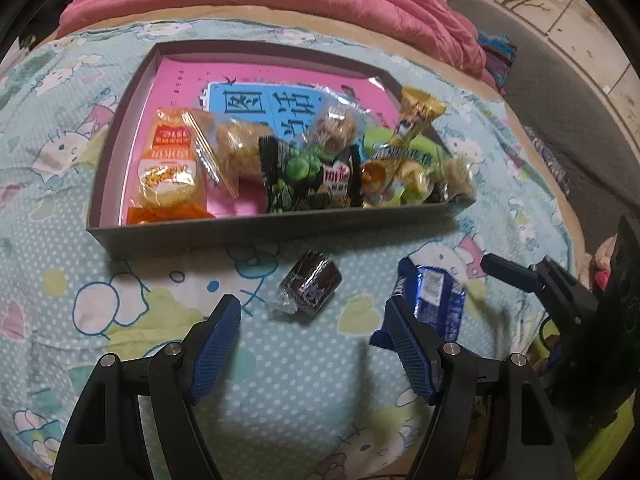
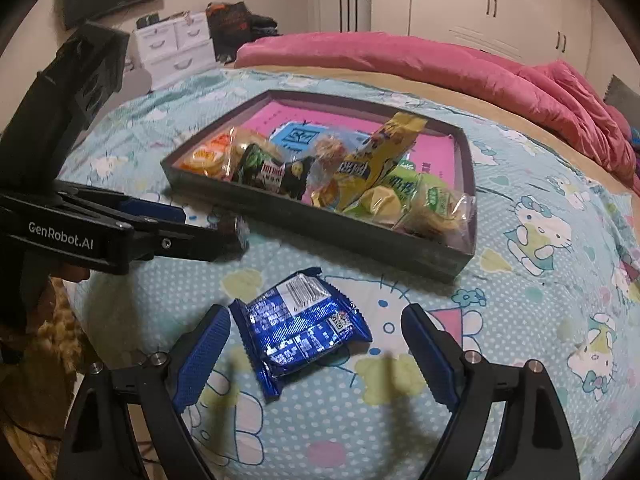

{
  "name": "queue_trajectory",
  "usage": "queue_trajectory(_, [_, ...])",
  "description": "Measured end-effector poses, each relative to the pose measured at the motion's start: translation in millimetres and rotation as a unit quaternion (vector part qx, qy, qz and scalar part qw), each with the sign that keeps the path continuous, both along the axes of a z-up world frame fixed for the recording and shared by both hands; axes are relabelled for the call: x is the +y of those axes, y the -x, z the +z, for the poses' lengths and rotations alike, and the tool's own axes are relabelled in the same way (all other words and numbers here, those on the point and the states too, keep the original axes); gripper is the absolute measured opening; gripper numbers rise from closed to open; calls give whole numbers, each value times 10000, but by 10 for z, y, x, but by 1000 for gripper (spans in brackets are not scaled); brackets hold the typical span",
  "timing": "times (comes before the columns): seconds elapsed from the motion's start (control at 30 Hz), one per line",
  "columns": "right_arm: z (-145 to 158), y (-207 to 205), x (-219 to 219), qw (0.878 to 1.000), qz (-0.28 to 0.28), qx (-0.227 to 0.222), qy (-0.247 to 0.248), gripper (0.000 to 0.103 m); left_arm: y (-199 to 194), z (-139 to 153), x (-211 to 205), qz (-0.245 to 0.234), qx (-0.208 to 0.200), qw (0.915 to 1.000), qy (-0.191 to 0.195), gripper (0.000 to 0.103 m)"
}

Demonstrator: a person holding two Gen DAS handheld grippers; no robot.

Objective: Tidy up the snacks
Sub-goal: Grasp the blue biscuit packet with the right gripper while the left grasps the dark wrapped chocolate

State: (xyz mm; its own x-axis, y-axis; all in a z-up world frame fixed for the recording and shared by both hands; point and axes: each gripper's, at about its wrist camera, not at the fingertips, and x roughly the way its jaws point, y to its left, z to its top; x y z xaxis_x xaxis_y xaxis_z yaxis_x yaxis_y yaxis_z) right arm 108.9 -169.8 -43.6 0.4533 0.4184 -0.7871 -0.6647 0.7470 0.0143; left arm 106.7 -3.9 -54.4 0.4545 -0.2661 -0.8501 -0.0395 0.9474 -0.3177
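Note:
A grey box [image 1: 256, 227] with a pink floor lies on the bed and holds several wrapped snacks; it also shows in the right wrist view [image 2: 360, 236]. A small dark wrapped snack [image 1: 309, 288] lies on the sheet in front of the box, just ahead of my open left gripper [image 1: 312, 320]. A blue foil packet [image 2: 300, 330] lies between the open fingers of my right gripper [image 2: 316, 328]; it also shows in the left wrist view [image 1: 434, 300]. The left gripper appears in the right wrist view [image 2: 216, 232], by the dark snack [image 2: 238, 232].
The bed carries a light blue cartoon-cat sheet [image 2: 540, 300]. A pink quilt [image 2: 440, 64] is bunched along the far side. White wardrobes [image 2: 480, 0] and drawer units [image 2: 176, 44] stand beyond the bed. The bed's edge is near on the left in the right wrist view.

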Motion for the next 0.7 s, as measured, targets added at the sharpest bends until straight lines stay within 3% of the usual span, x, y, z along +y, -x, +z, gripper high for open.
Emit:
queue_trajectory(0.33, [-245,-31,156,9979,143,-51,637,87,-26,-89,-138,-266,-167,9986,-427,76])
queue_trajectory(0.6, [-363,-141,188,9984,2,33,561,89,-76,-133,-122,-390,-296,9983,-331,76])
queue_trajectory(0.63, [-364,-137,189,9986,-4,36,530,87,-84,-132,-109,-375,-314,9984,-292,73])
queue_trajectory(0.7, [-352,-118,208,9987,61,-3,497,67,-102,-137,-92,-378,-333,9984,-255,68])
